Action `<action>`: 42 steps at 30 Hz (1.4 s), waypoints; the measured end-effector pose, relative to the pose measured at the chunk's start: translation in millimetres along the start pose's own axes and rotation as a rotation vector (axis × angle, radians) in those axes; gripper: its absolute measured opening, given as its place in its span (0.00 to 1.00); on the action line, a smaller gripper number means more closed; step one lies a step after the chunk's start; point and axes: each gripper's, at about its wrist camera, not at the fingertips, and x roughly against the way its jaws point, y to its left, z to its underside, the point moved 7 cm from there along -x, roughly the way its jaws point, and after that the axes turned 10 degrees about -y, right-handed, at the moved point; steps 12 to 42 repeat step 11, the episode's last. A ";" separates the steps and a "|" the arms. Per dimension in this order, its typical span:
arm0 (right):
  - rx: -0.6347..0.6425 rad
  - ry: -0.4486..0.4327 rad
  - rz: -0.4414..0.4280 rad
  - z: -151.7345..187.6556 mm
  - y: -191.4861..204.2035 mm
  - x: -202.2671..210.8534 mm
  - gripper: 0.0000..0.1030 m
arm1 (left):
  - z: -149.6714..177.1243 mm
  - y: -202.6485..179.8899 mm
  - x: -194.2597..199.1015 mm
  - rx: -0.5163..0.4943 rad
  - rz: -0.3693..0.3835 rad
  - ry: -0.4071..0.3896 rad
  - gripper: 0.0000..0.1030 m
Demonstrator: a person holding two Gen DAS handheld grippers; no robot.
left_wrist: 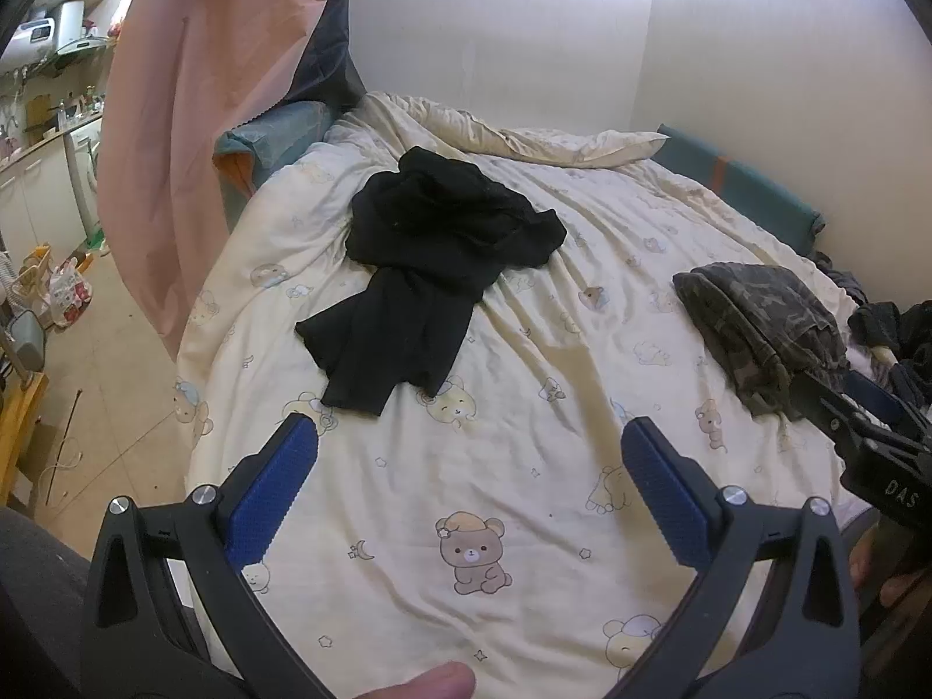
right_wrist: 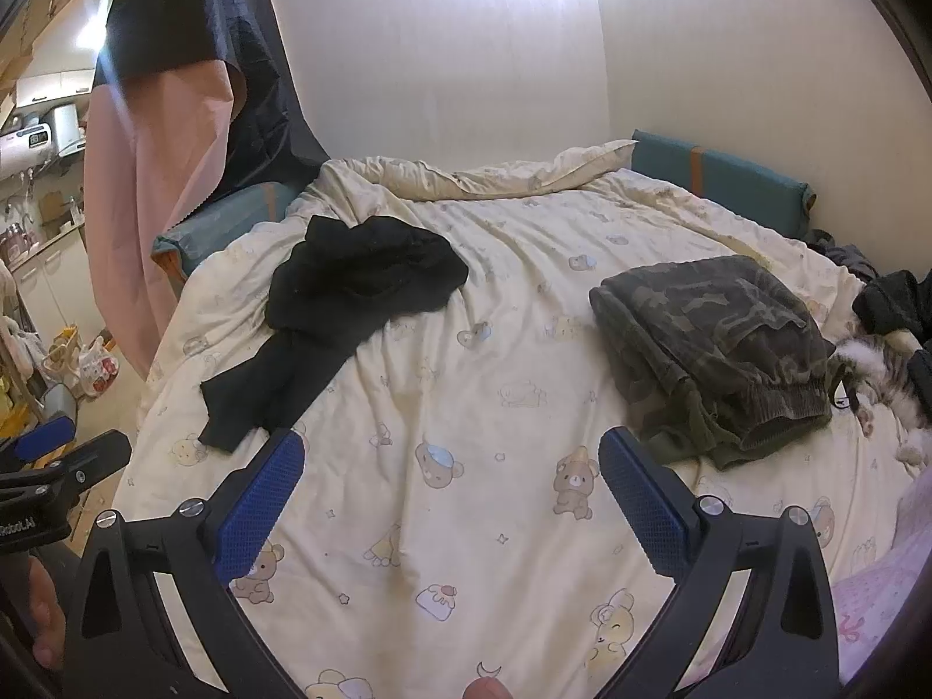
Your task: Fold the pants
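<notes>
On the cream bear-print duvet [left_wrist: 524, 466] the black pants [left_wrist: 431, 256] lie crumpled toward its left side, folded camouflage pants [right_wrist: 716, 349] well apart. They look soft, light, floppy — best pinched at the waistband corners. Left gripper [left_wrist: 469, 492] and right gripper [right_wrist: 451, 504] hover with fingers spread, holding nothing.

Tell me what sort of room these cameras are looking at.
Most likely a bedroom in a small flat: a bed under a cream quilt printed with cartoon bears, crumpled black pants and folded camouflage trousers lying on it, and white kitchen cabinets visible beyond a hanging pink curtain.
</notes>
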 end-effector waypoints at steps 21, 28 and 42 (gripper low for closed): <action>-0.001 0.001 -0.001 2.6 1.5 2.0 1.00 | 0.4 0.1 -1.0 -0.001 0.003 0.005 1.00; -0.001 0.001 -0.001 2.6 1.5 2.0 1.00 | 0.4 0.1 -1.0 -0.001 0.003 0.005 1.00; -0.001 0.001 -0.001 2.6 1.5 2.0 1.00 | 0.4 0.1 -1.0 -0.001 0.003 0.005 1.00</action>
